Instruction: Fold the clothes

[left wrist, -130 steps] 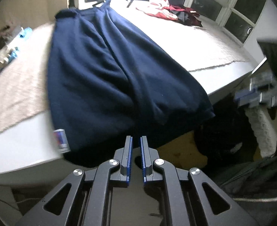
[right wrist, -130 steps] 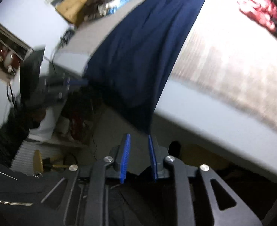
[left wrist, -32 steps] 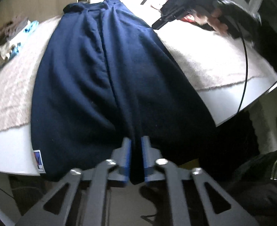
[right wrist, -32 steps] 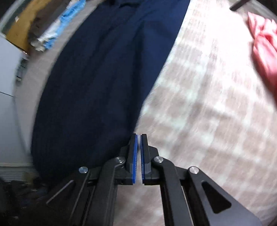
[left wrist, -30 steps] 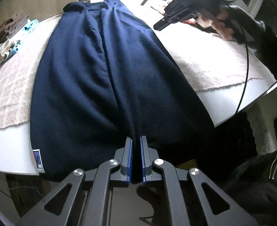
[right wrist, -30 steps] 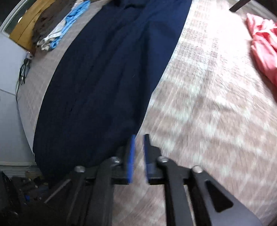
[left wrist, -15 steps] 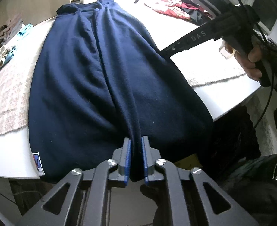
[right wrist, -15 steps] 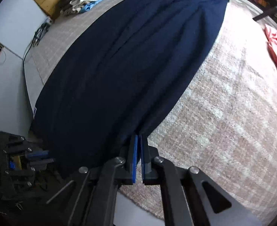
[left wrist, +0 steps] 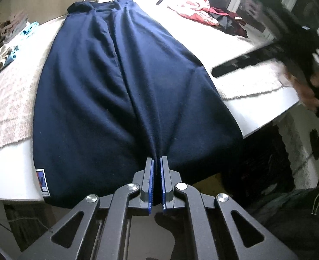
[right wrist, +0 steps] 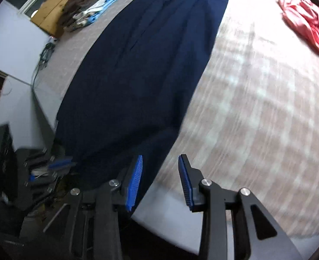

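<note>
Left gripper (left wrist: pixel 156 181), left wrist view: clamped on the near hem of my navy trousers (left wrist: pixel 120 91), which run from frame bottom to upper left across the white table (left wrist: pixel 261 112). Red clothes (left wrist: pixel 199 13) lie upper right.

Right wrist view: right gripper (right wrist: pixel 160 182) spread wide, empty, over the trousers' right edge at lower centre. Pink garment (right wrist: pixel 306 19) upper right; folded stack (right wrist: pixel 94 8) upper left.

navy-blue garment (left wrist: pixel 120 91), plain, with a white, red and blue label (left wrist: pixel 42 181) at one corner | beige-pink cloth (right wrist: pixel 256 99) with pale plaid stripes | white table edge (left wrist: pixel 265 114) | black left gripper (left wrist: pixel 156 182) with blue pads | black right gripper (right wrist: pixel 160 179) with blue pads | pink-red clothes (right wrist: pixel 306 19) | light-blue, white and brown folded pile (right wrist: pixel 90 8)
</note>
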{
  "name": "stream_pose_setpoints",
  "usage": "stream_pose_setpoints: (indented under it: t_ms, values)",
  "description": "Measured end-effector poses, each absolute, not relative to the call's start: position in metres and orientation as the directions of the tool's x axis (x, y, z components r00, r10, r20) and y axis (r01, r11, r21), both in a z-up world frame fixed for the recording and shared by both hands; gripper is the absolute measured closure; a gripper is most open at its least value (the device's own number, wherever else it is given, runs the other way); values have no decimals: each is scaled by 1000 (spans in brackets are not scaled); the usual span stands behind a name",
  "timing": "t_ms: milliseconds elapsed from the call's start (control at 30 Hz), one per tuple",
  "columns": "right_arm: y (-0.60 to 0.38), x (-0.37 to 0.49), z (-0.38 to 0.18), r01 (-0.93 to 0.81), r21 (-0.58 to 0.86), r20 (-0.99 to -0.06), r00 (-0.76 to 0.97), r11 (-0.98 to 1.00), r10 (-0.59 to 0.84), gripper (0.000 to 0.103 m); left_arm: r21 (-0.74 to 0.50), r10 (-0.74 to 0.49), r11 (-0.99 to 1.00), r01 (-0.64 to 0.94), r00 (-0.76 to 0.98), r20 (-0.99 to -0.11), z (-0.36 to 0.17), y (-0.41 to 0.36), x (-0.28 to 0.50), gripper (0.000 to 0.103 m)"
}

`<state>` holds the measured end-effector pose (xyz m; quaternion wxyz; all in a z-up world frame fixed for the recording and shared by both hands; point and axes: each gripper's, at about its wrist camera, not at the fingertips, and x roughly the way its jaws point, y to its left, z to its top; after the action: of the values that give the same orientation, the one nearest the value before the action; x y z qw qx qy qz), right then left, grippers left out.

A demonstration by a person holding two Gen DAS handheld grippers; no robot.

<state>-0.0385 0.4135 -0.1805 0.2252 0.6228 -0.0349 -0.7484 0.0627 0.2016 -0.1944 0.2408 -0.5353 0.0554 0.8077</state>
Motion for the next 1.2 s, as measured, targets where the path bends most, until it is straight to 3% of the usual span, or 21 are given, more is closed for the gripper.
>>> stream_pose_setpoints:
  t_ms: [267,433,767,833,867,1100,1200]
  values:
    - [384,13,-196,328,273,-927,-163,-905,-339,69,-157,332,-861,-483,-301,-894,-200,213,62,97]
    - [438,18,-189,227,340,-897,-214,-913,-387,69,-147,332,-854,-500,-304,-893,-191,215,65,97]
    - [411,37,-206,341,239,-915,-233,-909,-328,69,-135,328,-842,-523,-296,-897,-199,222,60,97]
    - [412,45,-204,381,211,-918,-240,-900,-317,80,-150,342,-838,-525,-292,-893,-199,225,57,97]
    - [412,48,-203,400,197,-919,-243,-895,-311,95,-158,351,-836,-526,-290,-890,-199,227,56,97]
    - [397,34,-205,419,218,-922,-208,-881,-327,100,-223,416,-816,-534,-274,-867,-195,235,47,97]
    - [404,43,-204,388,260,-914,-195,-884,-355,102,-180,366,-822,-540,-260,-894,-210,239,46,97]
